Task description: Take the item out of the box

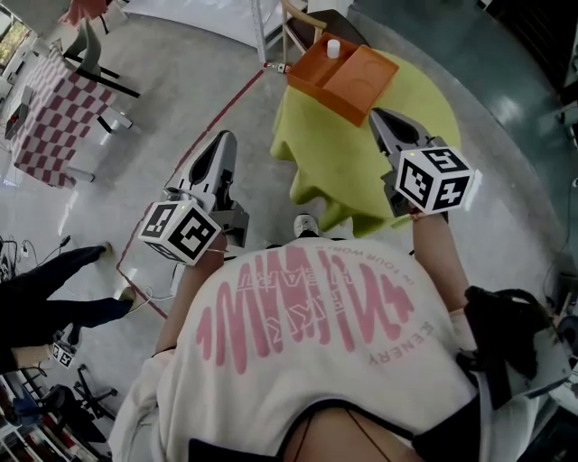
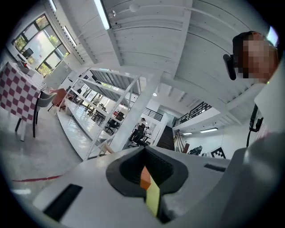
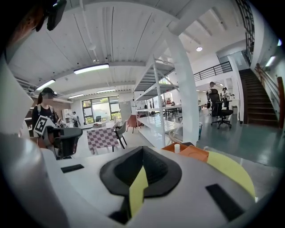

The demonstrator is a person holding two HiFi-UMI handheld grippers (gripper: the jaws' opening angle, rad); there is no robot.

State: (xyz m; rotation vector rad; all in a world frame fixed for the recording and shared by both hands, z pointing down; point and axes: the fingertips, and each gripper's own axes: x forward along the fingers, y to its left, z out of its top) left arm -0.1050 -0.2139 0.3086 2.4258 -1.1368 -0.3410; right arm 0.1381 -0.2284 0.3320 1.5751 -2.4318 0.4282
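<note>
An orange box (image 1: 343, 77) lies open on a round table with a yellow-green cloth (image 1: 330, 158), ahead of me. Inside its far half stands a small white cylinder (image 1: 332, 48). My right gripper (image 1: 380, 118) hovers over the cloth just short of the box, jaws together and empty. My left gripper (image 1: 219, 143) is off the table to the left, above the floor, jaws also together and empty. In the right gripper view the box (image 3: 192, 152) and cylinder (image 3: 177, 148) show beyond the shut jaws (image 3: 142, 149). The left gripper view (image 2: 144, 151) shows only slivers of orange and yellow through the slit.
A table with a red-checked cloth (image 1: 50, 113) and a chair stand far left. A red tape line (image 1: 217, 113) crosses the floor. Another person's legs (image 1: 45, 302) are at the left edge. A wooden chair (image 1: 298, 20) stands behind the round table.
</note>
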